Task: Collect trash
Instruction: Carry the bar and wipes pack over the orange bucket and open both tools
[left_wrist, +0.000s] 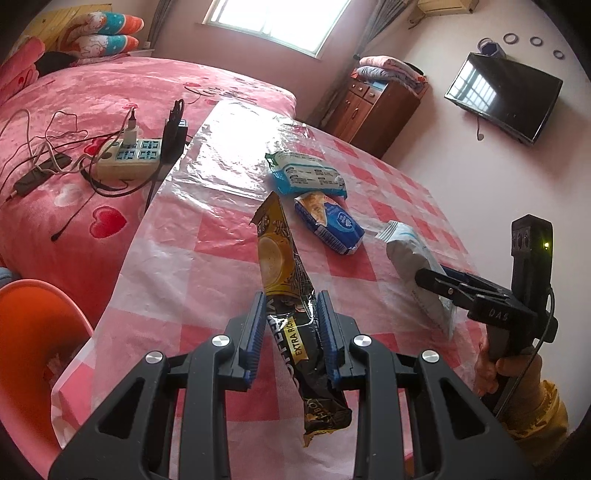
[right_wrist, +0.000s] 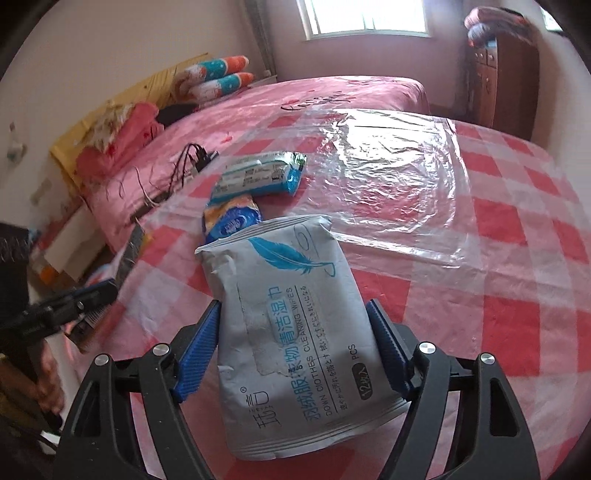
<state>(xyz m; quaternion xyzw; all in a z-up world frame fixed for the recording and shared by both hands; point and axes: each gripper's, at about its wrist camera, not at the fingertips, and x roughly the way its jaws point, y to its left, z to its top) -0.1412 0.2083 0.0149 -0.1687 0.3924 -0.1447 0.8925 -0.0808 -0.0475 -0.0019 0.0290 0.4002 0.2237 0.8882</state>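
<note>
A gold and black coffee sachet (left_wrist: 277, 243) sticks out forward and up from my left gripper (left_wrist: 291, 295), which is shut on its lower half above the red-checked table (left_wrist: 207, 229). My right gripper (right_wrist: 293, 305) has both blue pads pressed on the side edges of a grey wet-wipes pack (right_wrist: 295, 266) with a blue feather print. From the left wrist view, that pack (left_wrist: 410, 251) hangs tilted in the right gripper (left_wrist: 428, 278) at the table's right side. A light blue pack (left_wrist: 306, 171) and a dark blue wrapper (left_wrist: 328, 221) lie beyond on the table.
An orange plastic container (left_wrist: 37, 332) stands low at the left, beside the table edge. A pink bed carries a power strip (left_wrist: 129, 155) with tangled cables. A wooden cabinet (left_wrist: 373, 107) and a wall television (left_wrist: 502, 96) stand beyond the table.
</note>
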